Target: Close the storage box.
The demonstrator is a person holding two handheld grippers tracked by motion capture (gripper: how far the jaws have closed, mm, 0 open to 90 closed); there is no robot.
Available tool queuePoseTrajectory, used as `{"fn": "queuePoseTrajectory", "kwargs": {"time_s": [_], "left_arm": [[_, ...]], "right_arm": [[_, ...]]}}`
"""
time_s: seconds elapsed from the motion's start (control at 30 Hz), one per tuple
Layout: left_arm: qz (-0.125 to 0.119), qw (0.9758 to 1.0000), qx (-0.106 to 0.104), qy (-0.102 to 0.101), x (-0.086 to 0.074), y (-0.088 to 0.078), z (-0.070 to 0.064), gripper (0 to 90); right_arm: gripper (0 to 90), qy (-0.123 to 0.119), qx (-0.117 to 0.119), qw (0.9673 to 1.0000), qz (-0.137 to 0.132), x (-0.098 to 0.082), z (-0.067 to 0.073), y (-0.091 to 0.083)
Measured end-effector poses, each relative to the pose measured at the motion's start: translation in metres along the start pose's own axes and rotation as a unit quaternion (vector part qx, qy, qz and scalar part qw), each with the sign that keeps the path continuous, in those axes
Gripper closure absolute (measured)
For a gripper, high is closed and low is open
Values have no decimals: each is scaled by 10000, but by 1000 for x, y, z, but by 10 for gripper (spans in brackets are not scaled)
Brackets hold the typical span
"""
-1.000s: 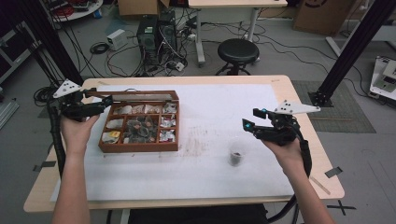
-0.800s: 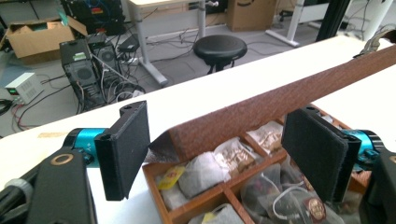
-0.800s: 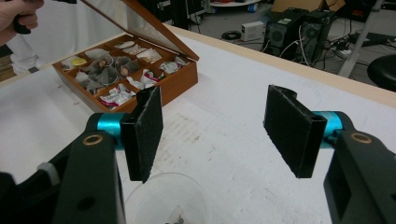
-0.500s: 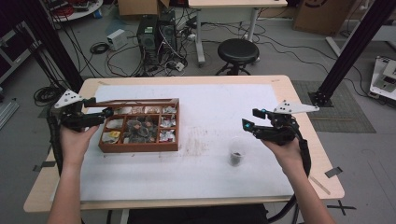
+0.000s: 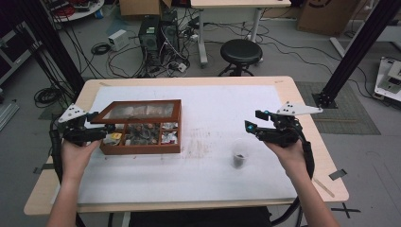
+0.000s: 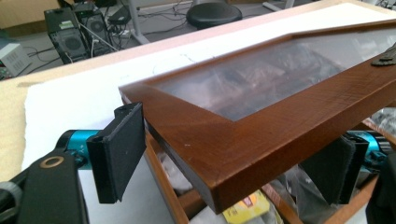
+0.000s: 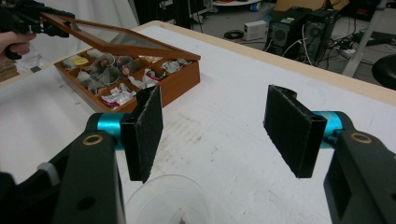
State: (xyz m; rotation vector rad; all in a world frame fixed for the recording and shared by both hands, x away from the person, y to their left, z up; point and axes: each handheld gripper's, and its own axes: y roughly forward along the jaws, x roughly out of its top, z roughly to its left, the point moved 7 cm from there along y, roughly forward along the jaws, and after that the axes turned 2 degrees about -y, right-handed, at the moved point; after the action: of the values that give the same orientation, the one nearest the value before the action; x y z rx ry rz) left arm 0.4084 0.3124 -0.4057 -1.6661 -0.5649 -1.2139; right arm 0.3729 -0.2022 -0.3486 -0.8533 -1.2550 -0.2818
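A brown wooden box (image 5: 142, 147) with several compartments of wrapped packets sits at the left of the white mat. Its glass lid (image 5: 137, 111) hangs tilted, half way down over the back row. My left gripper (image 5: 105, 131) is at the lid's front left corner. In the left gripper view the lid (image 6: 261, 116) lies across my left gripper (image 6: 224, 154), whose jaws stand wide apart on either side of that corner. My right gripper (image 5: 252, 121) hovers open and empty just above a clear plastic cup (image 5: 239, 156), also seen low in the right gripper view (image 7: 163, 200).
The white mat (image 5: 213, 189) covers most of the table, with bare mat between box and cup. Behind the table stand a black stool (image 5: 240, 49) and computer towers (image 5: 158, 30) among cables. A black frame post (image 5: 359, 47) rises at the far right.
The lid has come down from nearly upright to a half-lowered tilt, and my left gripper has dropped with it. The right gripper and the cup have stayed put.
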Motion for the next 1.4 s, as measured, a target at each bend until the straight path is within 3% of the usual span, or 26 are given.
{"fn": "queuePoseTrajectory", "kwargs": {"time_s": [0.8,1.4], "left_arm": [[454,9989,-59,-116,-50,-3,-10,215],[689,9976,-22,-102,-66,-10,-14,215]], "right_arm": [[384,6,33,10000,5,0,2,4],[385,8,68,10000,16,0,3,5]]}}
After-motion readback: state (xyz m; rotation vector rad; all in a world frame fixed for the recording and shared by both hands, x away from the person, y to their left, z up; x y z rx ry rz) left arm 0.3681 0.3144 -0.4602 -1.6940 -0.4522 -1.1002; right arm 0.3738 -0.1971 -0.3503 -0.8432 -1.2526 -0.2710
